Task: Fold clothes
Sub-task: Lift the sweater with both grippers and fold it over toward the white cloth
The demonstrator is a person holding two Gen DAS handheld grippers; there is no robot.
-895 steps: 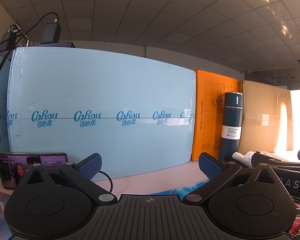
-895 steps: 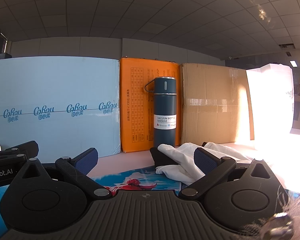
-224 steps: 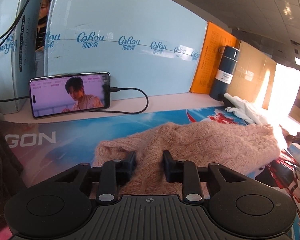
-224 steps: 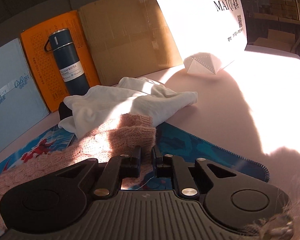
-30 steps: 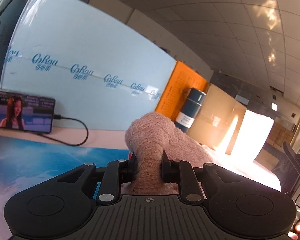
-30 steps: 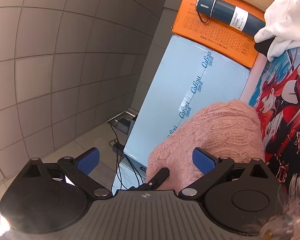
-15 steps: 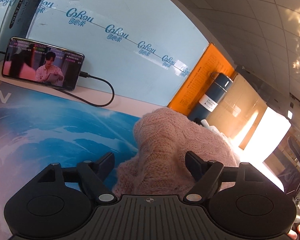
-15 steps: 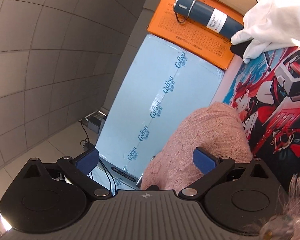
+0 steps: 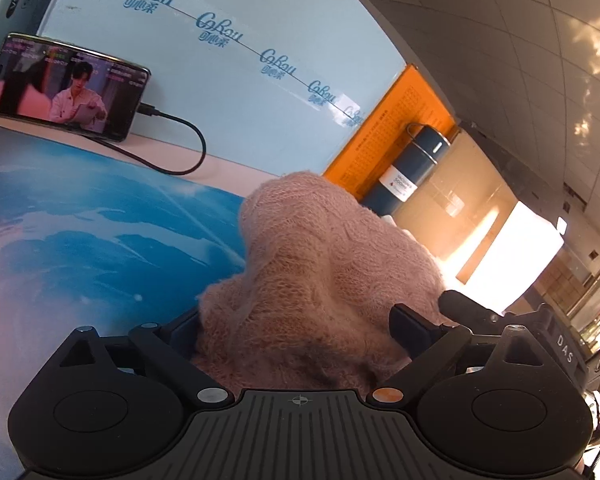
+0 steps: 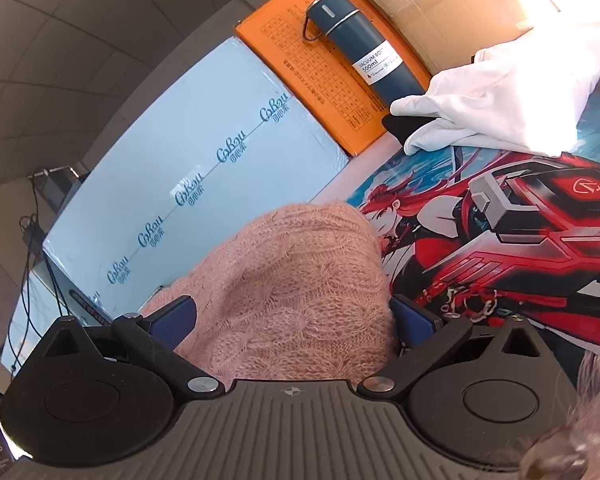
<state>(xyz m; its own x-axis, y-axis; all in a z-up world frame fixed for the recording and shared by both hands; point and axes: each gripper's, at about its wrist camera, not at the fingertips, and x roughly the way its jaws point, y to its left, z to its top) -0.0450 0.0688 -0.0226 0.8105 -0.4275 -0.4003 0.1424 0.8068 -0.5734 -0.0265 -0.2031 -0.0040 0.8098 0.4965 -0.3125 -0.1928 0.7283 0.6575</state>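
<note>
A pink knitted sweater (image 9: 324, 272) lies bunched in a heap on the printed mat (image 9: 80, 232). My left gripper (image 9: 300, 326) is open, its fingers spread on either side of the heap. The sweater also shows in the right wrist view (image 10: 296, 292), where my right gripper (image 10: 292, 318) is open with the knit bulging between its blue pads (image 10: 172, 320). A white garment (image 10: 512, 92) lies crumpled at the back right of the mat (image 10: 520, 240). The right gripper's body (image 9: 512, 328) shows at the right of the left wrist view.
A phone (image 9: 64, 88) playing video leans on a light blue box (image 9: 228, 92), with a black cable (image 9: 172, 144) trailing onto the table. A dark blue vacuum bottle (image 10: 360, 52) stands before an orange box (image 10: 308, 76). Cardboard (image 9: 460, 208) stands behind.
My left gripper was shut on the sweater a second ago and has opened. The sweater has come down onto the mat. Both grippers have tilted down closer over it.
</note>
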